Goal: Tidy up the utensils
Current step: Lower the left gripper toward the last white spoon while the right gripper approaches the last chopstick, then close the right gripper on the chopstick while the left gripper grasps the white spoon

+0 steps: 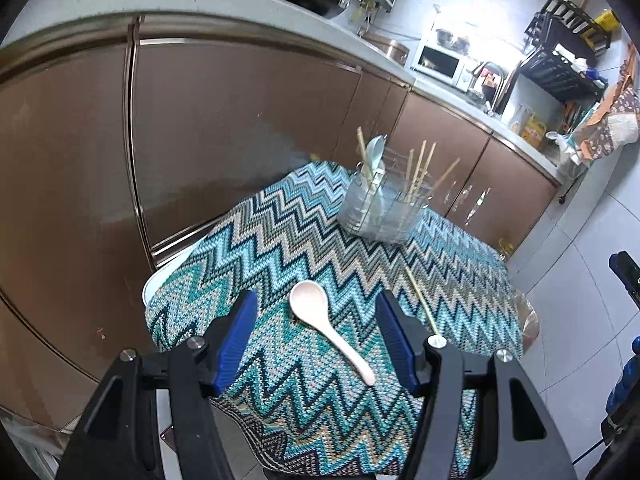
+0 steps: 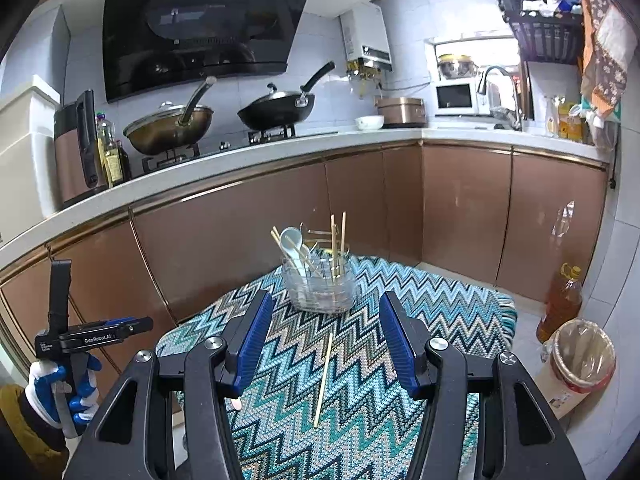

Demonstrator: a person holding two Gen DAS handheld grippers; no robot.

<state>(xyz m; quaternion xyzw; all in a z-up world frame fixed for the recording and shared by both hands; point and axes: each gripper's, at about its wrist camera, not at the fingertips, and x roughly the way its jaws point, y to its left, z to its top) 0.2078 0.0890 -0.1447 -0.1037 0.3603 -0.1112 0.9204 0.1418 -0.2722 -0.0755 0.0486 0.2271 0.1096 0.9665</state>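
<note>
A cream spoon [image 1: 326,326] lies on the zigzag-patterned cloth [image 1: 304,236], between the open blue fingers of my left gripper [image 1: 316,312], which hovers just above it. A single wooden chopstick [image 1: 422,300] lies to its right; it also shows in the right wrist view [image 2: 323,380], between the open fingers of my right gripper [image 2: 326,312]. A clear utensil holder [image 1: 382,208] at the far side of the cloth holds several chopsticks and a pale spoon; it also shows in the right wrist view [image 2: 320,282].
Brown cabinet doors [image 1: 240,128] stand close behind the table. A lined waste bin [image 2: 582,364] and an oil bottle [image 2: 560,304] stand on the floor at the right. The left hand-held gripper [image 2: 80,336] shows at the left edge.
</note>
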